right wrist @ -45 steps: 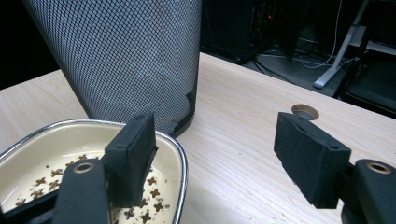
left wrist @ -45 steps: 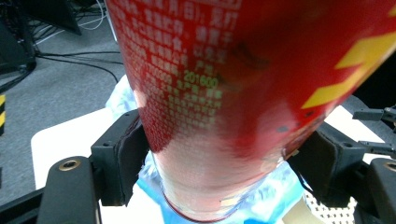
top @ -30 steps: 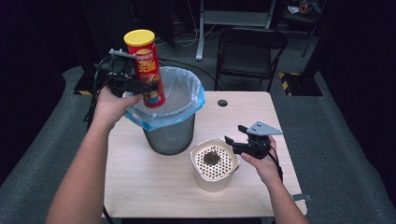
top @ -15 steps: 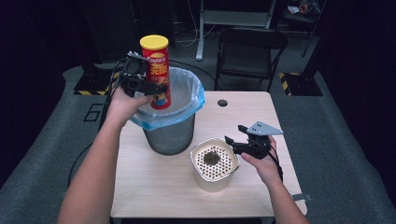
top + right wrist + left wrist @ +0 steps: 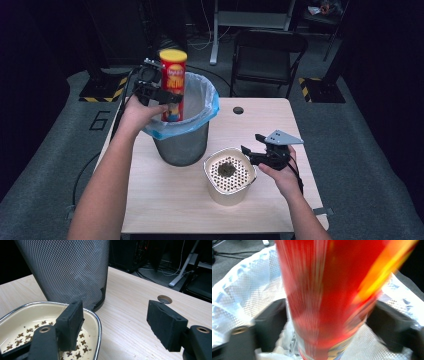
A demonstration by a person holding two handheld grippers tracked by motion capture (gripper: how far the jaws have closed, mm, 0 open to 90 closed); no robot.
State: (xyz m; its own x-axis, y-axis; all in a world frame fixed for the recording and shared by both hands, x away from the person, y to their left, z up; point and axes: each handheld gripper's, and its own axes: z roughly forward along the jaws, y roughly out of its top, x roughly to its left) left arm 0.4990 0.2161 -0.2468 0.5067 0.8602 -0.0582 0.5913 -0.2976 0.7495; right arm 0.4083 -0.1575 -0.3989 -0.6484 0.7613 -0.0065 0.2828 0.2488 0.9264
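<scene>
I have the chip can (image 5: pixel 173 85) clamped upright in my left claw (image 5: pixel 162 96), the jaws pressing its lower half from either side, and it hangs over the mouth of the mesh bin (image 5: pixel 181 145) with its base just inside the blue-edged liner (image 5: pixel 206 100). In the left gripper view the can (image 5: pixel 324 297) stands between the black pads (image 5: pixel 270 322), red and blurred, with the white liner beneath. I judge it a light, stiff cardboard tube with a smooth, slick wrap: it will not crush under a modest squeeze, but it could slide or tip if gripped too near one end, so the hold around the lower middle of the barrel suits it. Dropped from here it should fall straight into the liner, though a tall can may catch the rim if it leans. My right claw (image 5: pixel 256 154) is released, its jaws standing apart with nothing between them; in the right gripper view one pad (image 5: pixel 71 323) sits over the rim of the cream strainer bowl (image 5: pixel 227 175) on the counter (image 5: pixel 280 130), which holds a small clump of dark dregs.
</scene>
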